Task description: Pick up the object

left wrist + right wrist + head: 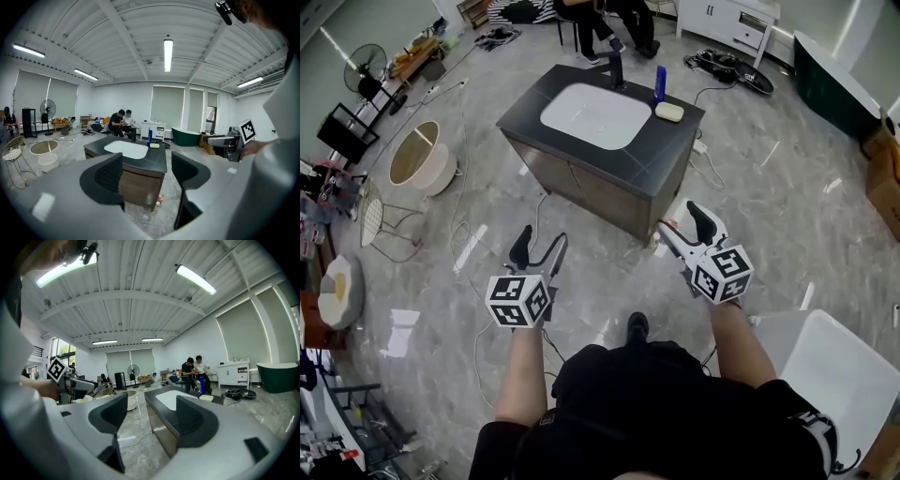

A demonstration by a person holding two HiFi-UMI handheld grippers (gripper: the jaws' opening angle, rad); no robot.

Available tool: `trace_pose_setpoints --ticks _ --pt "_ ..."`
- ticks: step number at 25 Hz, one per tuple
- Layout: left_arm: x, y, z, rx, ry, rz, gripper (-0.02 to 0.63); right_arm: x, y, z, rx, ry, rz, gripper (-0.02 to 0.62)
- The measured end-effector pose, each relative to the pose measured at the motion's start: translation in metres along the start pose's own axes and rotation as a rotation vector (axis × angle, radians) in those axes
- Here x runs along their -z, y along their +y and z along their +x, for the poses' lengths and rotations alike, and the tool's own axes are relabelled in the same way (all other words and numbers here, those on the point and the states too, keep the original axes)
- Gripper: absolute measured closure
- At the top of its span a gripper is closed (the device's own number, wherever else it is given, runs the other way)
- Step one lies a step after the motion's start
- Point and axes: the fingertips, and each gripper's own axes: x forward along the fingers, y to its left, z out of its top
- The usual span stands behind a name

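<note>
A dark vanity counter point(661, 155) with a white sink basin point(595, 115) stands on the floor ahead of me. On its far right corner are a blue bottle point(659, 82), upright, and a pale soap bar point(669, 111) beside it, with a black faucet point(617, 70) behind the basin. My left gripper point(541, 246) and right gripper point(682, 221) hover in front of the counter, both open and empty. The left gripper view shows its gripper point(147, 173) facing the counter point(157, 163), bottle point(149, 137) and soap point(154, 145). Beyond the right gripper point(152, 416) are the bottle point(202, 385) and soap point(206, 398).
Two people point(609, 23) sit behind the counter. A round white tub point(420, 157) and a wire chair point(380, 216) stand to the left, and a fan point(364, 66) farther back. A white chair point(834, 375) is at my right. Cables point(464, 248) lie on the marble floor.
</note>
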Motion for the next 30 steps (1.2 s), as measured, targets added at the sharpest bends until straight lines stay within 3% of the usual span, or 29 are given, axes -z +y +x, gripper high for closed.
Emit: trace_pose_setpoints --ticks 9,17,24,30 --pt "-0.022 -0.006 0.057 0.044 -0.003 0.010 0.275 -0.030 -0.046 0.008 0.047 -0.052 -0.026 0.302" --pt "-0.042 0.004 0.130 0.132 -0.020 0.014 0.278 -0.028 -0.091 0.031 0.125 -0.012 -0.030 0.302" --pt "-0.057 0.034 0.221 0.234 -0.020 0.019 0.278 -0.032 -0.139 0.102 0.179 0.047 -0.035 0.302" --pt "-0.077 0.065 0.301 0.370 -0.004 0.076 0.278 -0.034 -0.175 0.188 0.213 0.125 -0.023 0.302"
